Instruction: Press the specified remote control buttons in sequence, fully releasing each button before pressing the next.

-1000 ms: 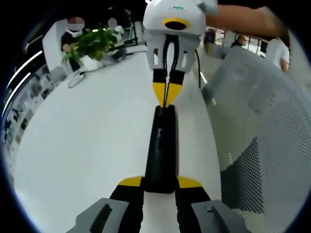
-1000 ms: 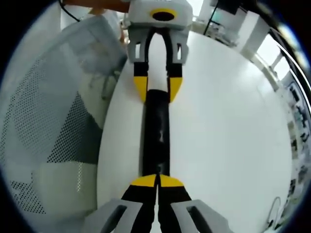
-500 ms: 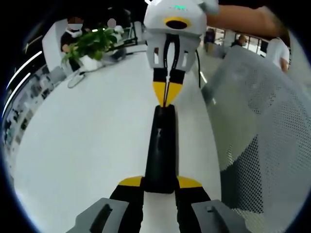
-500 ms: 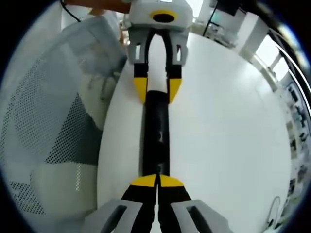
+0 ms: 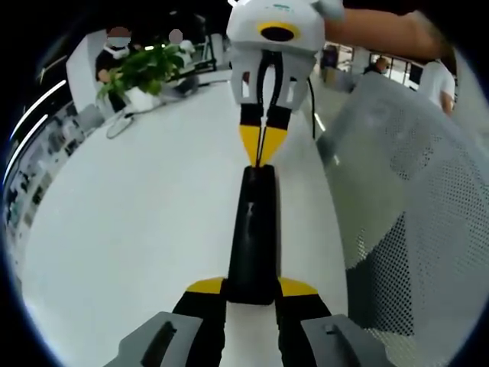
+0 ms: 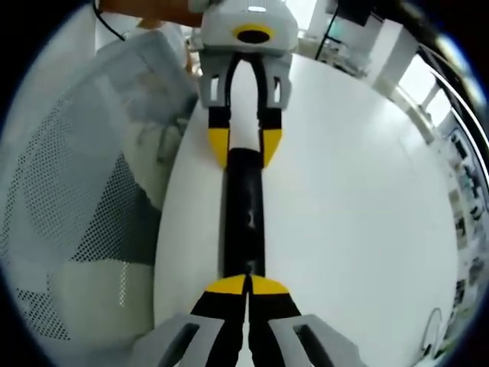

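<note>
A long black remote (image 5: 252,237) lies on the white table (image 5: 130,229), lengthwise between the two grippers. My left gripper (image 5: 252,289) is shut on its near end, one yellow tip on each side. My right gripper (image 5: 260,145) faces it from the far end, jaws shut, tips meeting the top of the remote's far end. In the right gripper view the same remote (image 6: 244,206) runs from my shut right gripper (image 6: 247,285) up to the left gripper (image 6: 244,147), which clamps its far end. The buttons are too dark to make out.
A grey mesh chair back (image 5: 412,191) stands close along the table's edge, also in the right gripper view (image 6: 84,191). A potted plant (image 5: 145,73) and a cable (image 5: 121,124) sit at the table's far end, with people behind.
The right gripper has lifted back very slightly from the remote's end. The remote and the left gripper have stayed put.
</note>
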`<move>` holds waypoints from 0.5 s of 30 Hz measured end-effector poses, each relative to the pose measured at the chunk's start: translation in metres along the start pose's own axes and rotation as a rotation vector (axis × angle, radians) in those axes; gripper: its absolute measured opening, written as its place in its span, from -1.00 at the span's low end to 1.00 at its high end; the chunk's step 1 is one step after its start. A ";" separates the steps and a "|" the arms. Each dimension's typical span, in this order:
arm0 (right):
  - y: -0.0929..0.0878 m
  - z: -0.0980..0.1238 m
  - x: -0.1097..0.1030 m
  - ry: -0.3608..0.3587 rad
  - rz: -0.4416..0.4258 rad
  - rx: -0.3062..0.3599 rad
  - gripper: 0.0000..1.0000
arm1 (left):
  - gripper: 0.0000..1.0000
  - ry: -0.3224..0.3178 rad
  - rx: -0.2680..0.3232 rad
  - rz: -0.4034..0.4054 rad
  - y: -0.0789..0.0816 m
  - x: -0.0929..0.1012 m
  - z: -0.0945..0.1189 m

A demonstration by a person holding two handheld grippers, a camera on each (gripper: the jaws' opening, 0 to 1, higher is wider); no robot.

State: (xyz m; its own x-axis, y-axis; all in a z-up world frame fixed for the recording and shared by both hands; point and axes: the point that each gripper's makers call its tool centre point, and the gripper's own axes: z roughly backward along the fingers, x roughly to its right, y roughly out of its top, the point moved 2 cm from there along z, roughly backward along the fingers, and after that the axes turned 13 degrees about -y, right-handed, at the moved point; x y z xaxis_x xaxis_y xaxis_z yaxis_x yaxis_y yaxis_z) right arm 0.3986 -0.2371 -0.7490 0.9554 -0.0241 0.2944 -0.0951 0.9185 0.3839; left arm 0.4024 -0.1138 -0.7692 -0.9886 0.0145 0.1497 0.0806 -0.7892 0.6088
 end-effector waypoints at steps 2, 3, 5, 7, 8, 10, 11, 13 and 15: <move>0.001 0.000 0.000 0.000 0.003 0.000 -1.00 | -0.53 0.000 0.000 -0.001 0.000 0.000 0.000; 0.001 0.000 0.000 0.002 0.004 0.000 -1.00 | -0.53 0.000 0.000 0.000 0.000 0.000 0.000; 0.002 0.000 0.000 0.002 0.008 0.000 -1.00 | -0.53 0.001 -0.001 -0.001 0.000 0.000 0.000; 0.003 0.000 0.000 0.001 0.010 0.003 -1.00 | -0.53 0.001 -0.001 -0.001 0.001 0.001 0.000; 0.003 0.000 0.001 0.000 0.011 0.004 -1.00 | -0.53 0.001 -0.001 -0.001 0.001 0.001 0.000; 0.004 0.000 0.001 0.001 0.010 0.005 -1.00 | -0.53 0.000 -0.002 -0.001 0.001 0.000 0.000; 0.004 -0.001 0.001 0.002 0.011 0.004 -1.00 | -0.53 0.000 -0.002 -0.002 0.001 0.001 0.000; 0.003 -0.001 0.001 0.005 0.014 0.001 -1.00 | -0.53 -0.001 -0.003 -0.002 0.001 0.001 0.000; 0.003 -0.002 0.000 0.008 0.016 -0.001 -1.00 | -0.53 -0.002 -0.003 -0.002 0.001 0.001 0.000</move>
State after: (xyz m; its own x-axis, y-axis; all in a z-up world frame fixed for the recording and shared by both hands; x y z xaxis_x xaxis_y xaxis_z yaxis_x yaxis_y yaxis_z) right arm 0.3989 -0.2334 -0.7495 0.9560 -0.0061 0.2932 -0.1103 0.9189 0.3787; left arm 0.4014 -0.1149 -0.7686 -0.9886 0.0173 0.1494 0.0779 -0.7909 0.6070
